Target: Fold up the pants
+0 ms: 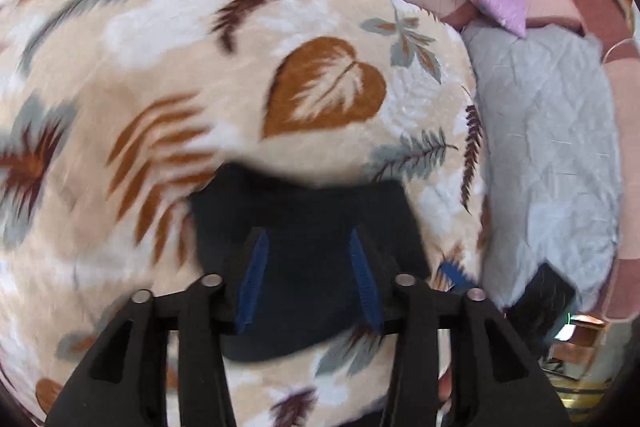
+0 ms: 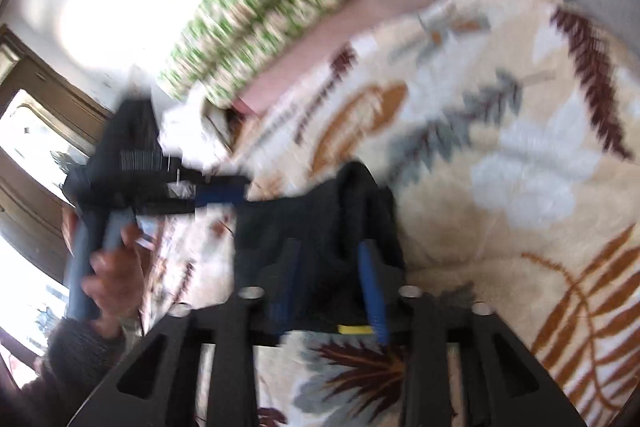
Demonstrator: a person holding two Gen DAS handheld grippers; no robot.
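Both tools, left and right, gape over the dark pants.

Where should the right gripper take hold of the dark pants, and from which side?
Grip the raised fold of the dark pants, which stands up off the leaf-patterned blanket. Come from above and from the near side, one pad each side of the ridge. The right gripper already points there, its jaws apart.

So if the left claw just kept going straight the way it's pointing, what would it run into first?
The dark pants. The left claw points down at them, its blue fingers standing apart over the fabric. The leaf-print blanket lies under them. The picture is blurred, so whether the fingers already touch the cloth is unclear.
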